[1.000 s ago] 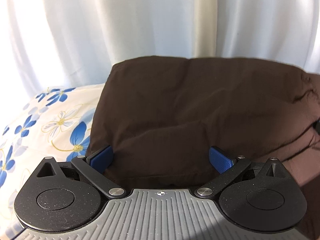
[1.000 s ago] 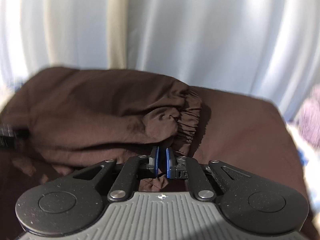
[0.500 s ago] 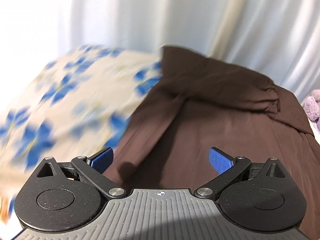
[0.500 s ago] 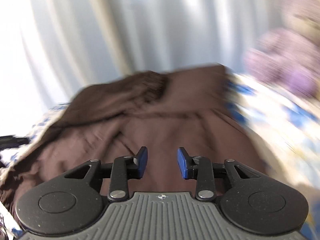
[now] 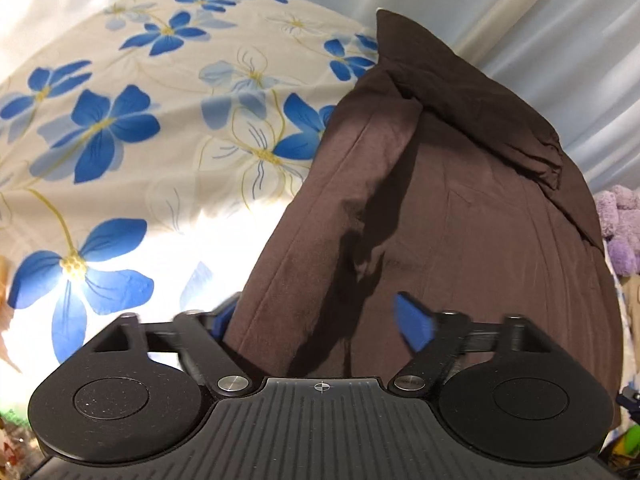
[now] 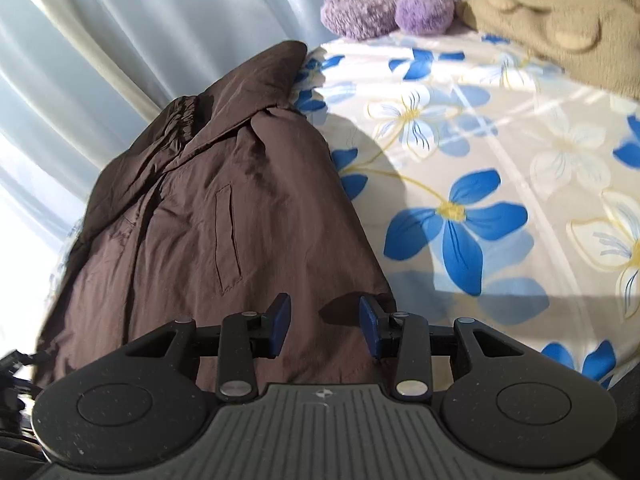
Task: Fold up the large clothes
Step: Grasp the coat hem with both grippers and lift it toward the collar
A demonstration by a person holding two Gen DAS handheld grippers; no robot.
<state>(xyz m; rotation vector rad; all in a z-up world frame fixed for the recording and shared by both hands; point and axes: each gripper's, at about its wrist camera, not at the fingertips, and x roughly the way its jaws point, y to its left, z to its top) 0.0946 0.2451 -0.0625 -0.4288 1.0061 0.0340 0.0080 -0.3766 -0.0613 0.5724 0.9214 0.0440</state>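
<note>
Both tools stood spread and empty: the left tool (image 5: pixel 320 322) at the near-left hem of the brown garment (image 5: pixel 460 216), the right tool (image 6: pixel 325 326) at its near-right hem. The garment lay lengthwise on the floral bed (image 6: pixel 500 168), soft, light, limp; those hem corners looked the likeliest hold. Only the right view showed a slit pocket (image 6: pixel 228 236) and, beyond, a purple plush toy (image 6: pixel 396 0).

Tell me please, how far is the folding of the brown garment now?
Partly done, it seems. The brown garment lies on the floral sheet as a long narrow strip, and its far end is folded over. Nothing is in hand: the left gripper and the right gripper are both open above the near end. Probably left: folding the strip shorter from the near end.
</note>
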